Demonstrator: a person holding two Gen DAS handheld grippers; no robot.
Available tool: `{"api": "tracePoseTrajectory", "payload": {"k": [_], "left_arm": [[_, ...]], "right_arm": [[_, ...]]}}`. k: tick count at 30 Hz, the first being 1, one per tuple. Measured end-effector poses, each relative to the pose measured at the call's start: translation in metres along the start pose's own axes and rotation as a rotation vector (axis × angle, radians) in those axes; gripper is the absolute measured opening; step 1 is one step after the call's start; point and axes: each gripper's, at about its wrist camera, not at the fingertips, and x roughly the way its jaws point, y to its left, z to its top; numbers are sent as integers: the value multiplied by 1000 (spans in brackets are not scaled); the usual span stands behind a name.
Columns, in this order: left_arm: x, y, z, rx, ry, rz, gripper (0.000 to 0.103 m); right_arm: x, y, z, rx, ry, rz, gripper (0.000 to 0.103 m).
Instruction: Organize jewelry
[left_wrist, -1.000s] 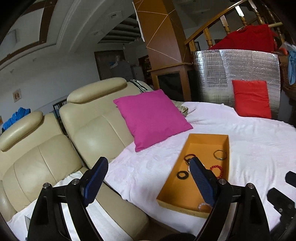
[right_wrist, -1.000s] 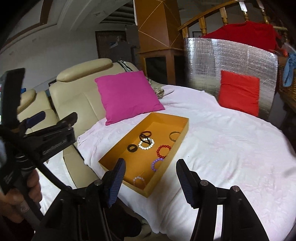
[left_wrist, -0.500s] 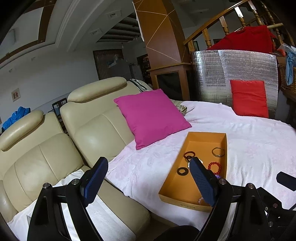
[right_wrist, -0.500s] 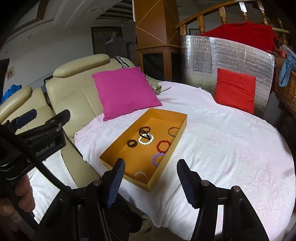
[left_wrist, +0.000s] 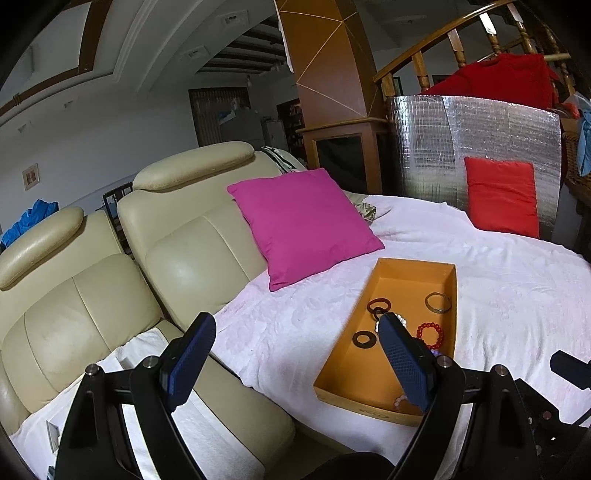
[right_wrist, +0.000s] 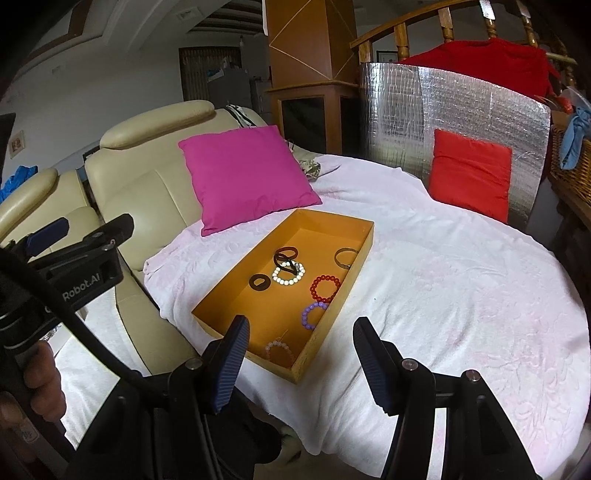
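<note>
A shallow rectangular orange cardboard tray (right_wrist: 364, 247) lies on the white textured cloth covering a round table (right_wrist: 461, 295), near the table's left edge beside the sofa. Inside it the jewelry is spread loosely: a white bead bracelet (right_wrist: 289, 275) at the middle, overlapped by two dark brown rings (right_wrist: 285, 254) toward the far end; a flat dark disc ring (right_wrist: 259, 282) by the left wall; a metal bangle (right_wrist: 346, 257) against the right wall; a red bead bracelet (right_wrist: 325, 288) and a purple bead bracelet (right_wrist: 313, 314) along the right wall; and a pale pink bead bracelet (right_wrist: 279, 353) in the near corner. The right gripper (right_wrist: 299, 363) hovers above the tray's near end, jaws spread wide and empty. The left gripper (left_wrist: 291, 363) hangs over the table's left edge, likewise spread and empty. A magenta square cushion (right_wrist: 247, 175) leans on the cream leather sofa (left_wrist: 184, 236) behind the tray.
</note>
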Motion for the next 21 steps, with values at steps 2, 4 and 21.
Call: {"api": "tracePoseTrajectory", "payload": {"k": [2, 4, 21], "left_arm": [[0, -1, 0, 2, 2, -4, 90], [0, -1, 0, 3, 4, -7, 90], [7, 0, 0, -10, 18, -33, 90]], "right_arm": [[1, 0, 0, 0, 1, -1, 62], [2, 1, 0, -1, 2, -2, 62], [0, 2, -1, -3, -1, -17, 62]]}}
